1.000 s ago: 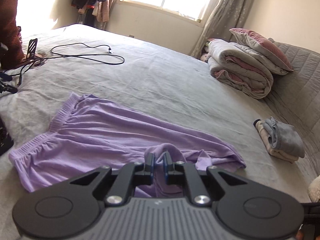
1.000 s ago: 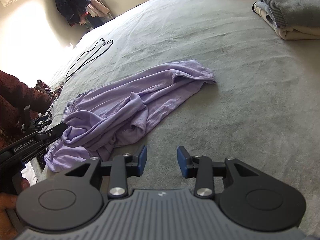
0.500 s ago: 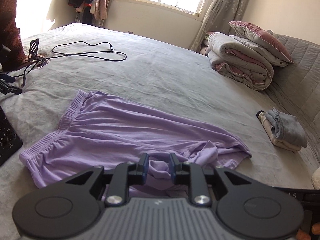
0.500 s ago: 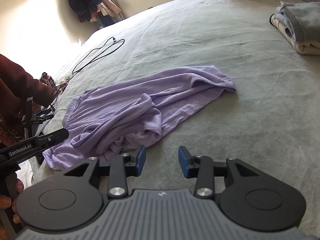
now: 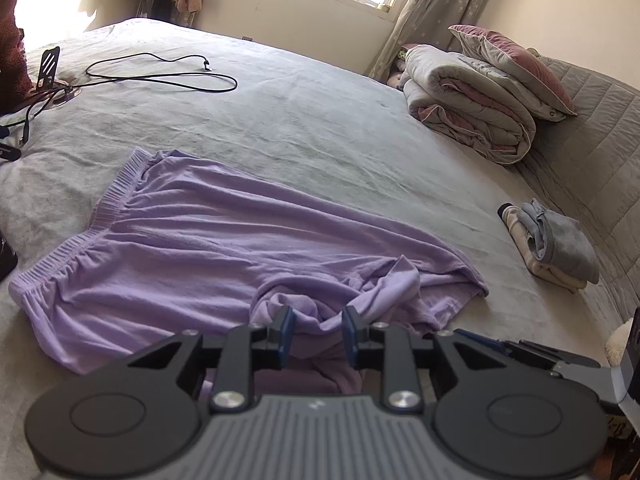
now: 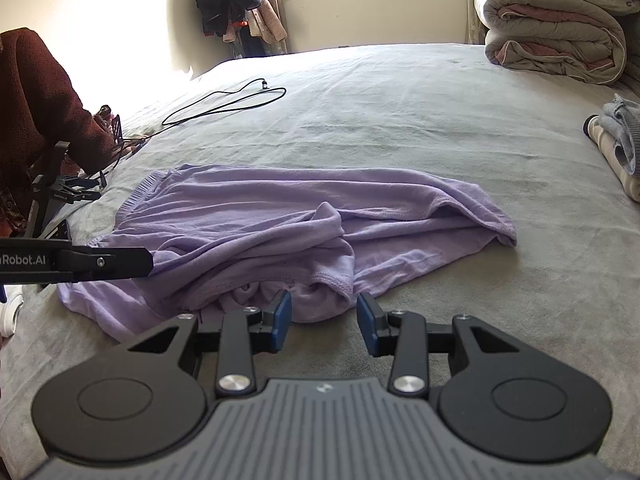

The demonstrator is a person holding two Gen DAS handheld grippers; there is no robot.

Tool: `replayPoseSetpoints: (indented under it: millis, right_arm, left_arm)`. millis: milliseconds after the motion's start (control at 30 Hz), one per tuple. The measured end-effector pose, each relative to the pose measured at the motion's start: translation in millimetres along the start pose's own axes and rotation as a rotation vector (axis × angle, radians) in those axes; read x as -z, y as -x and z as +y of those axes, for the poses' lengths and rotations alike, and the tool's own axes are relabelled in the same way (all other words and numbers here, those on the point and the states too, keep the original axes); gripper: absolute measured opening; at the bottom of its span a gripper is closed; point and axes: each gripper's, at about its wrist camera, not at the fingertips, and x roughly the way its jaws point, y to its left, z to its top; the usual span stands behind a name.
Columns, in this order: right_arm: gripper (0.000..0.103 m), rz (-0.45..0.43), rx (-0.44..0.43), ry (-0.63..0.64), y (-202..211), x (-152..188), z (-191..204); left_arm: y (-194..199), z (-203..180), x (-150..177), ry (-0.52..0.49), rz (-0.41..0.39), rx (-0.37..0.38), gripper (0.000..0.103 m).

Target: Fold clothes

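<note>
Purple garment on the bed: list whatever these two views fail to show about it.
- Purple garment, left wrist view: the near edge is hidden behind the left gripper.
- Right wrist view: the bunched folds cover the layers beneath.
- Right wrist view: the right gripper hides the near hem.

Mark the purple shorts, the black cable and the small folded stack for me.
purple shorts (image 5: pixel 208 240), left wrist view, flat middle of the fabric.
black cable (image 5: pixel 180 77), left wrist view, near run of its loop.
small folded stack (image 5: pixel 560 246), left wrist view, grey top garment.
</note>
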Motion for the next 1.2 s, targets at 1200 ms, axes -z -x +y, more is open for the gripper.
replayPoseSetpoints:
  millis: [1200]
  right_arm:
    - [0.015,-0.129,0.047,-0.063,66.2,-11.3,-16.6]
  left_arm:
    - [2.7,-4.3,10.5,0.051,0.0,0.01,0.045]
